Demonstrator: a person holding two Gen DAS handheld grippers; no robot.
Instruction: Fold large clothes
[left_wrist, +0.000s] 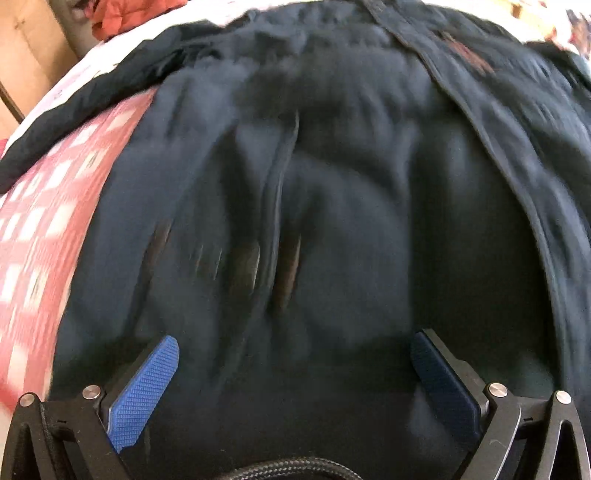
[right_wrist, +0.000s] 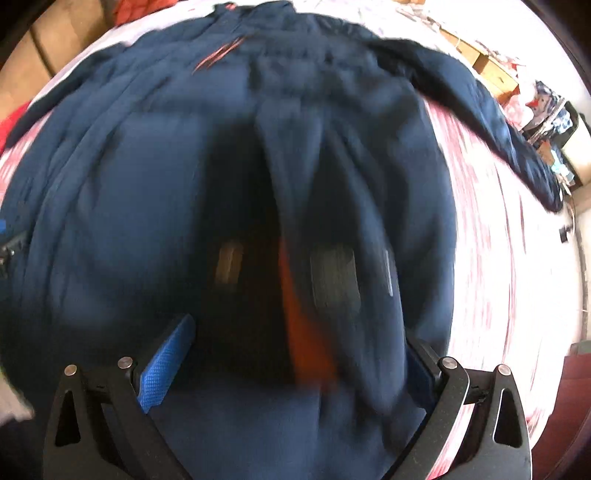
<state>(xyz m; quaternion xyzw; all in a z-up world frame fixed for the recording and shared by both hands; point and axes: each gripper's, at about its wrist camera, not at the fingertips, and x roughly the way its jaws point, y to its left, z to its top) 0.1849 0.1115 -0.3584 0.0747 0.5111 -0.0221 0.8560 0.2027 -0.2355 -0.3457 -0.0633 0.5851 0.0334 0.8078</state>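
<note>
The navy coat lies spread over most of the bed, its collar end toward the far edge and one sleeve trailing off toward the far right corner. It looks padded and quilted, so I judge it bulky, soft and fairly heavy for a garment; it should slump and drag rather than hold a crease, and the smooth shell may slip between my pads. An orange lining shows where the front opens near my right gripper, so the panels there are loose and may part when lifted.

Both pictures are smeared, so details such as the pocket flaps are hard to read. My right gripper has its jaws spread wide above the hem area, pinching nothing. My left gripper is likewise spread over the dark fabric near the zip line, holding nothing.

I would take hold at the hem or a stitched front edge, where several layers bunch thick enough to bite. The red checked bedcover shows along the bed's left edge.
</note>
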